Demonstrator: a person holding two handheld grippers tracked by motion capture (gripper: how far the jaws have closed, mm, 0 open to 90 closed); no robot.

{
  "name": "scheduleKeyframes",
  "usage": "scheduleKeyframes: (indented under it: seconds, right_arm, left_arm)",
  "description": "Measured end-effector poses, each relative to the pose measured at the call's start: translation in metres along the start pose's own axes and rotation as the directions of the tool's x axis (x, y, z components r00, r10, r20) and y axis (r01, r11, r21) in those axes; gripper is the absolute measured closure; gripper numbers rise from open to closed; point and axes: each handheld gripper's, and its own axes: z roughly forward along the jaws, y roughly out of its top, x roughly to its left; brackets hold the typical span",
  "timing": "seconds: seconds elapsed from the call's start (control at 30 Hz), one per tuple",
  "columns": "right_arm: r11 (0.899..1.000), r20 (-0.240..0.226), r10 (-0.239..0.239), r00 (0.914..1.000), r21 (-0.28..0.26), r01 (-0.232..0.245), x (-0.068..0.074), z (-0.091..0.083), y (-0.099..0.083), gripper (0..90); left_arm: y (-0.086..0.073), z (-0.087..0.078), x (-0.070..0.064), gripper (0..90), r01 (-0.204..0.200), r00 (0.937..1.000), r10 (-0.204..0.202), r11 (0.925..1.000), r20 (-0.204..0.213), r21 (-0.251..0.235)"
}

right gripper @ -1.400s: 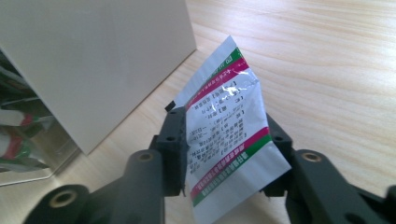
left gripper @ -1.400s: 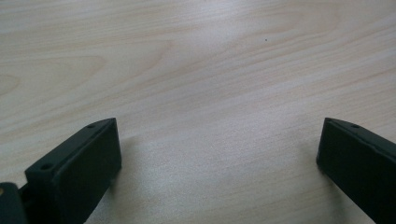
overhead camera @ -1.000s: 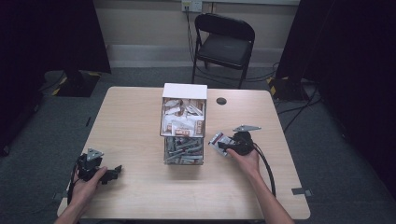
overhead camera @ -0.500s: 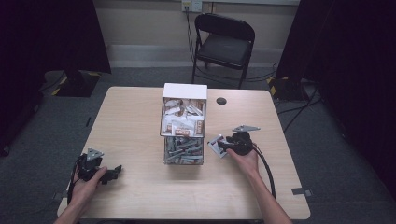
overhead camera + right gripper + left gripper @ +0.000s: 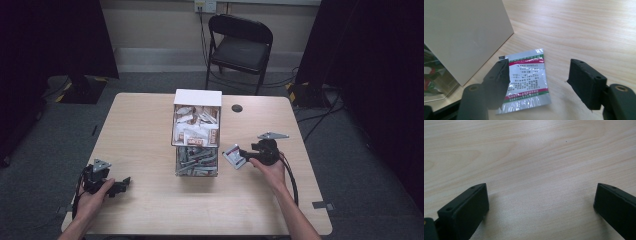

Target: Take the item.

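A white sachet [image 5: 527, 80] with red and green stripes and dark print lies flat on the wooden table, just right of the box; in the high view the sachet [image 5: 233, 155] sits beside the box's lower tier. My right gripper [image 5: 537, 82] is open, its jaws standing over the sachet without pinching it; from above, the right gripper [image 5: 243, 154] points left toward the box. The two-tier box [image 5: 196, 132] holds white sachets above and silver ones below. My left gripper [image 5: 121, 184] rests at the table's front left, open, and the left gripper [image 5: 540, 205] has bare wood between its jaws.
The box's white side wall [image 5: 464, 37] stands close on the left of the right gripper. A small black disc [image 5: 237, 108] lies at the table's back. A black folding chair [image 5: 240, 47] stands beyond the far edge. Cables trail on the floor at right.
The right gripper has let go of the sachet, which now lies flat on the table, and the hand has eased slightly back and down. The left gripper has stayed put.
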Motion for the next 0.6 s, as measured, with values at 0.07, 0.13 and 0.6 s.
scheduleKeyframes:
  seconds: [0.07,0.13,0.6]
  right_arm:
    - [1.000,0.003,-0.002,1.0000,-0.005,0.002,0.000,-0.006,0.001,31.0]
    - [1.000,0.011,-0.001,0.9999,-0.011,0.001,0.001,-0.012,0.002,27.9]
    - [0.994,0.025,0.086,0.9960,-0.070,-0.084,-0.002,-0.059,-0.004,14.9]
  left_arm:
    - [0.000,0.000,0.000,0.0,0.000,1.0000,0.000,1.0000,0.000,0.000]
    - [0.000,0.000,0.000,0.0,0.000,1.0000,0.000,1.0000,0.000,0.000]
    - [0.001,0.000,0.000,0.0,-0.002,1.0000,0.002,1.0000,0.000,0.001]
